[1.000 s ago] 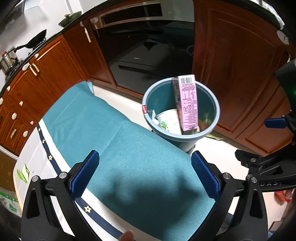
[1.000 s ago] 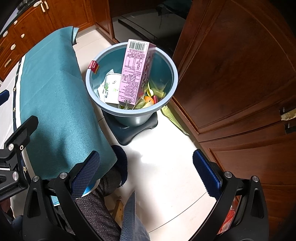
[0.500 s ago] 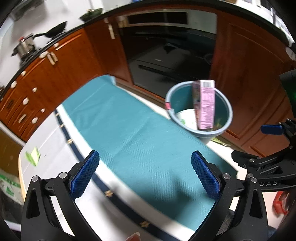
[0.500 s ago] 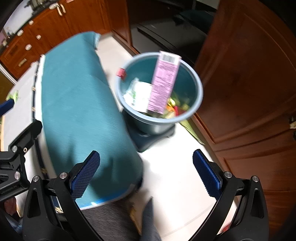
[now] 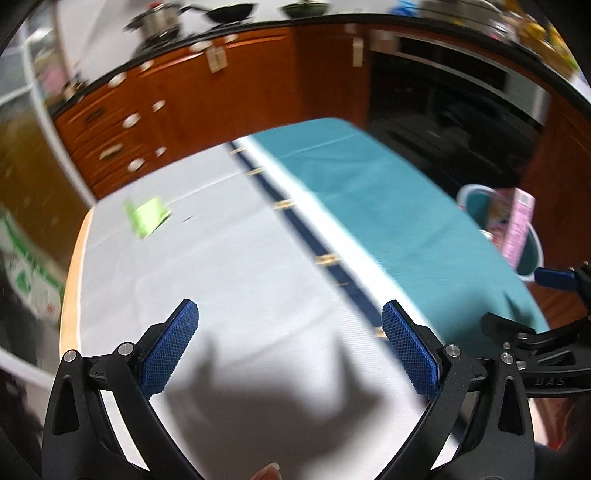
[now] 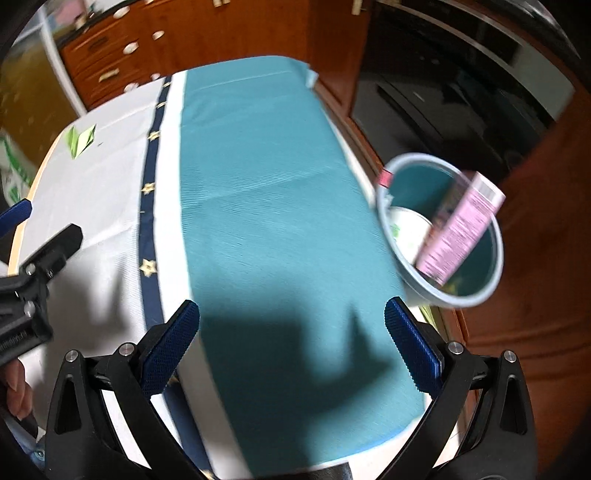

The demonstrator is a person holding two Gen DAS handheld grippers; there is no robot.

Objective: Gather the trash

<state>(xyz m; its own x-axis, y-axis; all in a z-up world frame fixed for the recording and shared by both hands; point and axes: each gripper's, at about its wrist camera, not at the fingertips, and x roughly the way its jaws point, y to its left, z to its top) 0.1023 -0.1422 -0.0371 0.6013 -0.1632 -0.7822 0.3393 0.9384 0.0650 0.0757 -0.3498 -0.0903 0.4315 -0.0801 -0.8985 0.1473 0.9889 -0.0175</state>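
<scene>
A green scrap of wrapper (image 5: 147, 218) lies on the white part of the tablecloth (image 5: 221, 258) at the far left; it also shows in the right wrist view (image 6: 80, 139). A grey-blue trash bin (image 6: 443, 295) stands on the floor to the right of the table, with a pink carton (image 6: 461, 229) and a white cup (image 6: 408, 229) in it. The bin (image 5: 532, 254) shows at the right edge of the left wrist view. My left gripper (image 5: 290, 349) is open and empty over the white cloth. My right gripper (image 6: 291, 349) is open and empty over the teal cloth (image 6: 266, 192).
Wooden cabinets with drawers (image 5: 122, 129) stand behind the table. A dark oven front (image 6: 461, 92) is behind the bin. Pans (image 5: 229, 11) sit on the counter. A white and green bag (image 5: 29, 273) is beyond the table's left edge.
Both grippers have swung left, away from the bin and over the table. The green scrap has come into view. Both stay open.
</scene>
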